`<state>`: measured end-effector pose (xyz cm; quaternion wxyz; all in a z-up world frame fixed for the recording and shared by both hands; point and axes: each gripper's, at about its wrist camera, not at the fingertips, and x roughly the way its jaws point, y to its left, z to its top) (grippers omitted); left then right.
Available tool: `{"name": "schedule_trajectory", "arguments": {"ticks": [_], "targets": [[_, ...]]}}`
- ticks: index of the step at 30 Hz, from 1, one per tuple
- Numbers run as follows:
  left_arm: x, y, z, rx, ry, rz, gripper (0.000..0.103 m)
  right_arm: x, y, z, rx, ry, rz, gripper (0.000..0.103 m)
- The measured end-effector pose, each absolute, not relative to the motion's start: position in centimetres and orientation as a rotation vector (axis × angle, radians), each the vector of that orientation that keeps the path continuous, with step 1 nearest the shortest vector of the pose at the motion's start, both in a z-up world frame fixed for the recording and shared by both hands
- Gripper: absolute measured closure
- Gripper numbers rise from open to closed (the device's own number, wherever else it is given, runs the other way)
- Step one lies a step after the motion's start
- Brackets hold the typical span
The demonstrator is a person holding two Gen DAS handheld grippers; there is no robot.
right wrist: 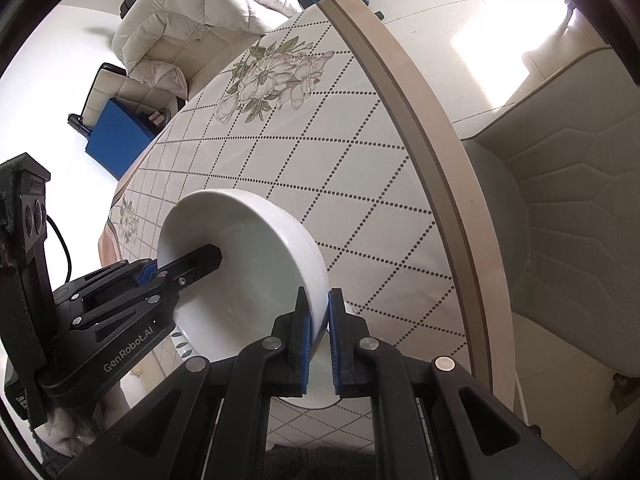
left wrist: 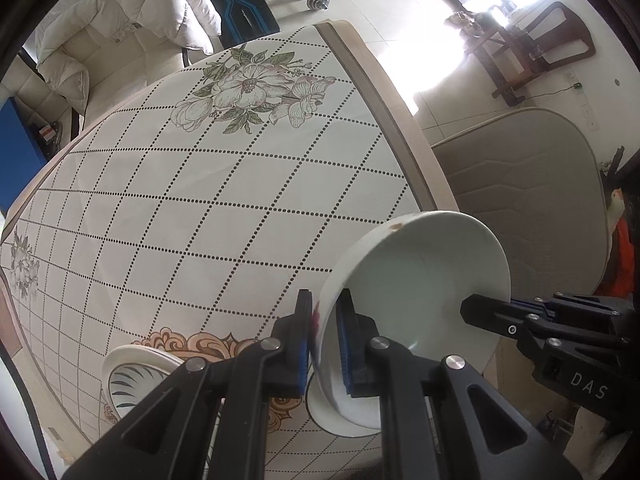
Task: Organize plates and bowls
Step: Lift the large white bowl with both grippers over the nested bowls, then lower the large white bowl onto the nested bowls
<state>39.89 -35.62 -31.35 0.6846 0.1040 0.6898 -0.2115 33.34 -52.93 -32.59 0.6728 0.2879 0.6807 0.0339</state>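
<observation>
Both claws, left claw (left wrist: 324,340), right claw (right wrist: 319,332), clamping white bowl (left wrist: 420,280)

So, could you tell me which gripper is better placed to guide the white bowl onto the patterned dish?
Probably the left. Both grippers are shut on the white bowl, but the patterned dish lies just beside the left gripper; the right gripper clamps the opposite rim, farther from it.

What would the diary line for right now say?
white bowl: held over table | left gripper: shut on rim | right gripper: shut on opposite rim | patterned bowl: on table
</observation>
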Motion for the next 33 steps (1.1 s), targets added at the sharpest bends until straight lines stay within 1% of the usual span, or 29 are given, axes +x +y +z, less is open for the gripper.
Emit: {"name": "schedule_trajectory", "arguments": {"ticks": [13,33], "targets": [[34.9,-33.4,-33.0,0.252,1.595,-0.48,0.093,27.6,-50.0,-34.2,0.641,1.586,0.083,0.094],[33.3,-33.6,-36.4,0.275,1.662,-0.444,0.093,27.1,-49.7,-36.5,0.576,1.656,0.06,0.094]]}}
